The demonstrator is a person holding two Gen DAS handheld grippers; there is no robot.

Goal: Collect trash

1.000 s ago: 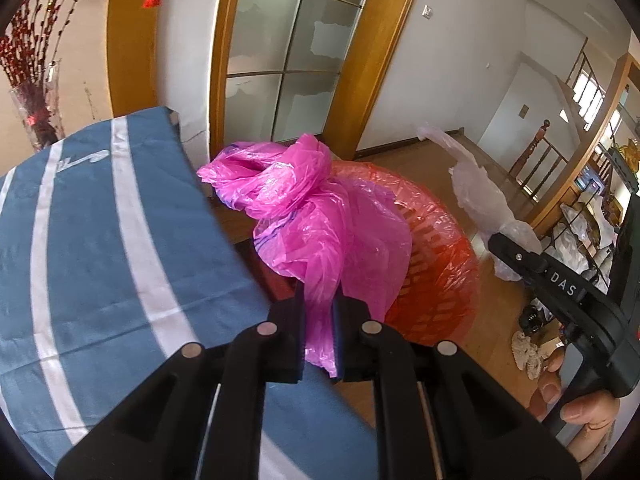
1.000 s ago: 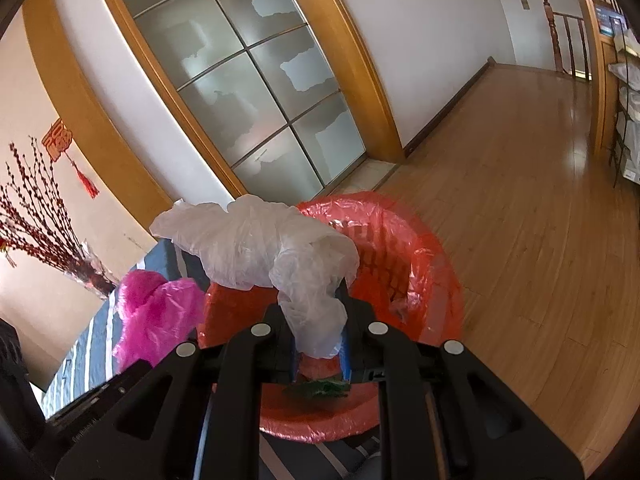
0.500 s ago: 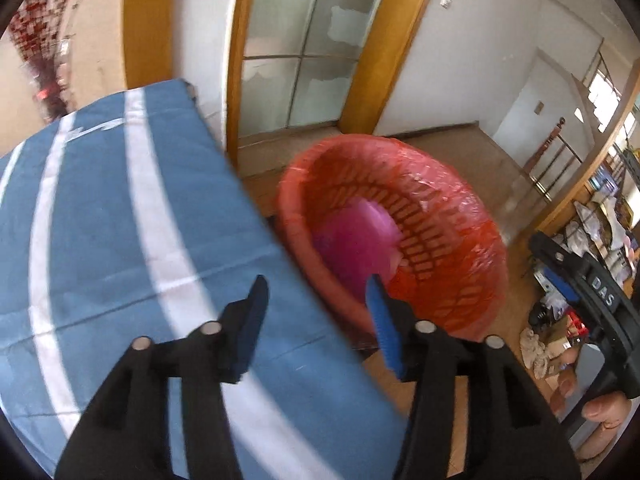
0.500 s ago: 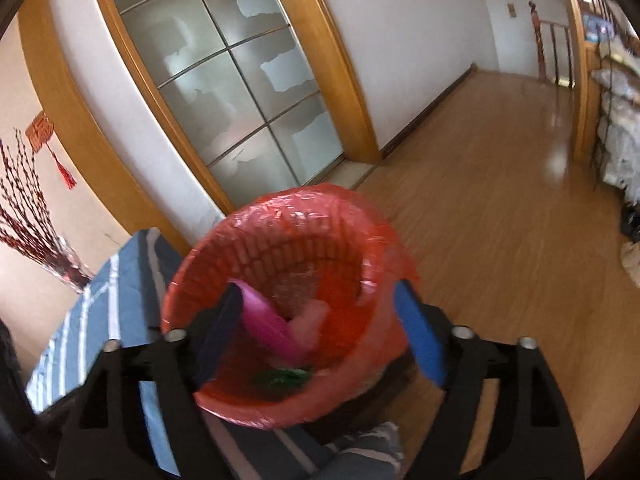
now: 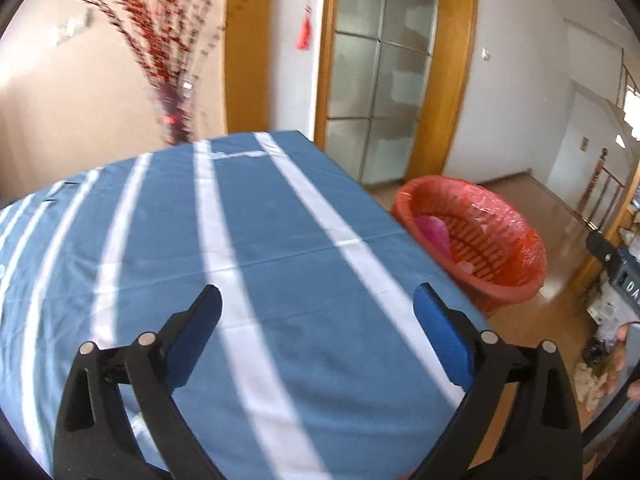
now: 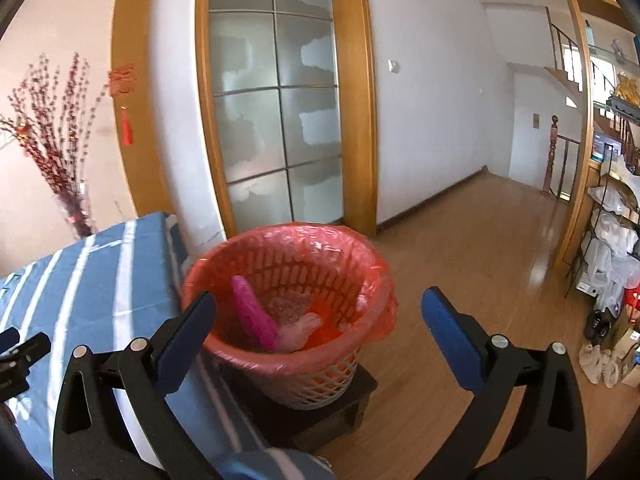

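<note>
Setting: a home, likely a living or dining area. Wooden floor (image 6: 460, 240); frosted glass door (image 6: 276, 112) in a wooden frame; red hanging ornament (image 6: 124, 92); vase of red branches (image 6: 60, 152); staircase railing (image 6: 556, 152); striped tablecloth (image 5: 240, 248). Right edge blurred, perhaps cluttered shelves (image 6: 612, 240).

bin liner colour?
Translucent red-orange liner over a pale lattice basket; shows best in the right wrist view.

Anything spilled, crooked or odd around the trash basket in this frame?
Nothing stands out. The pink bag and pale trash lie inside the red-lined basket, which sits upright on a dark stool beside the striped tablecloth. Both tongs are empty, jaws opening.
</note>
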